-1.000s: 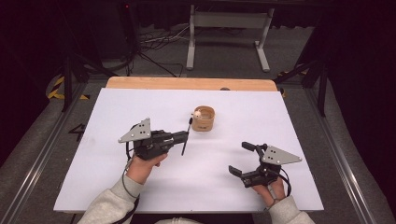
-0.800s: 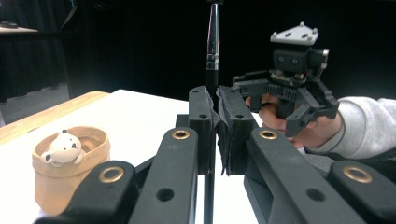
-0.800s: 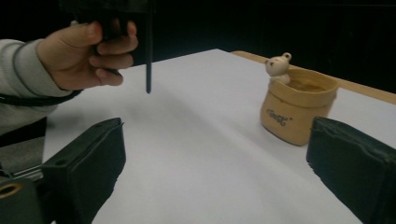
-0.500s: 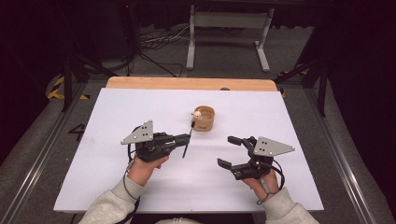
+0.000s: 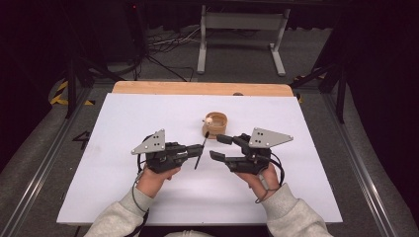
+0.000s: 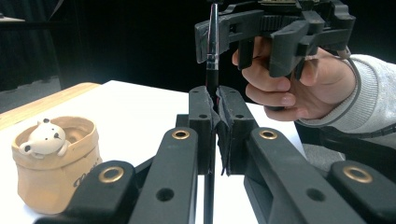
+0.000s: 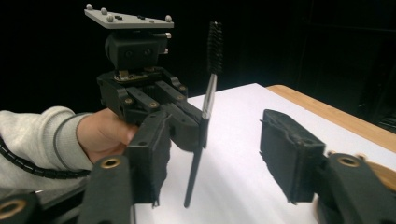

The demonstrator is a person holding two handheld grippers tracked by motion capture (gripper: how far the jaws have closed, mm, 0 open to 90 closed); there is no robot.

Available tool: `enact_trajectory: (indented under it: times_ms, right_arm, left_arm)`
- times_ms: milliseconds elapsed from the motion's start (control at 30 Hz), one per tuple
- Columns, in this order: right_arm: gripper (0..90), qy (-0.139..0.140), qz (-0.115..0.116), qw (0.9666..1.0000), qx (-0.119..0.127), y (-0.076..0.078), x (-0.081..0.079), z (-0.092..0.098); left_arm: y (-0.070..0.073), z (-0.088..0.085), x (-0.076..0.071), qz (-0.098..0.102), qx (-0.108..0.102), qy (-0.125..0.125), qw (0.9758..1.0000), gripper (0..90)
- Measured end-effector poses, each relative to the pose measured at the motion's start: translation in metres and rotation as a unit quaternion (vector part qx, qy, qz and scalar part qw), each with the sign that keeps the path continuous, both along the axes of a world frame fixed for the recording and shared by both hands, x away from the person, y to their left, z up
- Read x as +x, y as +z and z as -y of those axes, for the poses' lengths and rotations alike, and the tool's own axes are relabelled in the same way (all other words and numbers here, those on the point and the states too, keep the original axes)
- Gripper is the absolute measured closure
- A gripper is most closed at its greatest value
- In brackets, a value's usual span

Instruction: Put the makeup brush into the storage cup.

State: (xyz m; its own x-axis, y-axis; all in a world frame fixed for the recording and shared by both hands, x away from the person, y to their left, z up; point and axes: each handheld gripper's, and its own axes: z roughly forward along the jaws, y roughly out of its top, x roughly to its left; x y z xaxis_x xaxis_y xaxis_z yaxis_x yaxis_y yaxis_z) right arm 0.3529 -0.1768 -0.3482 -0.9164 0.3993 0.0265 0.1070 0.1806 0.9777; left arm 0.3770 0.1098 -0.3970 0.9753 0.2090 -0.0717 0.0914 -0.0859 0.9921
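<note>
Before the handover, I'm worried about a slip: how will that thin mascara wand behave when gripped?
The mascara wand looks stiff: it stays straight, clamped at mid-length in the left hand-held gripper. Probably very light, being so thin. Its smooth round stem may pivot or slip between pads, and would likely roll if dropped.

1. You have a white table top, with a bare wooden strip running along its far edge.
2. You see a small tan fabric pot standing upright past the table's middle; a white bear figure leans over its rim.
3. Beyond the table you see a grey metal stand on the floor, with loose cables to its left.
</note>
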Motion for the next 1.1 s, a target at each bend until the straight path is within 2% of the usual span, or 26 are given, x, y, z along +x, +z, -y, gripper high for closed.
enact_trajectory:
  times_ms: [100, 200, 300, 333, 700, 967, 1033, 1067, 1100]
  right_arm:
    - [51.2, 0.003, 0.0, 1.0, 0.0, 0.0, 0.001, -0.003]
    - [61.6, 0.011, -0.008, 0.9999, 0.011, 0.002, 0.006, -0.01]
    - [64.6, 0.01, -0.01, 0.9998, 0.014, 0.002, 0.008, -0.011]
    - [68.1, 0.014, -0.015, 0.9996, 0.018, 0.003, 0.009, -0.012]
    - [83.1, 0.019, -0.023, 0.9994, 0.019, 0.003, 0.013, -0.015]
    - [85.4, 0.025, -0.031, 0.9991, 0.018, 0.003, 0.016, -0.015]
    - [85.8, 0.028, -0.032, 0.9989, 0.018, 0.004, 0.016, -0.016]
    - [85.8, 0.028, -0.032, 0.9989, 0.018, 0.004, 0.016, -0.016]
    - [86.0, 0.031, -0.029, 0.999, 0.016, 0.005, 0.016, -0.017]
  left_arm:
    - [0.0, 0.0, 0.0, 0.001, 0.001, 0.0, 1.0, 84.9]
    - [-0.001, 0.001, 0.0, 0.0, 0.003, -0.002, 1.0, 84.9]
    - [-0.002, 0.002, 0.0, 0.001, 0.005, -0.003, 1.0, 84.9]
    - [-0.002, 0.002, 0.0, 0.001, 0.005, -0.003, 1.0, 84.9]
    - [-0.003, 0.003, 0.0, 0.001, 0.006, -0.005, 1.0, 84.9]
    - [-0.003, 0.002, 0.0, 0.001, 0.009, -0.005, 1.0, 84.8]
    - [-0.003, 0.001, 0.001, 0.002, 0.005, -0.014, 0.9999, 84.2]
    - [-0.003, 0.001, 0.001, 0.002, 0.005, -0.014, 0.9999, 75.4]
    - [-0.002, 0.001, 0.001, 0.001, 0.005, -0.016, 0.9999, 75.4]
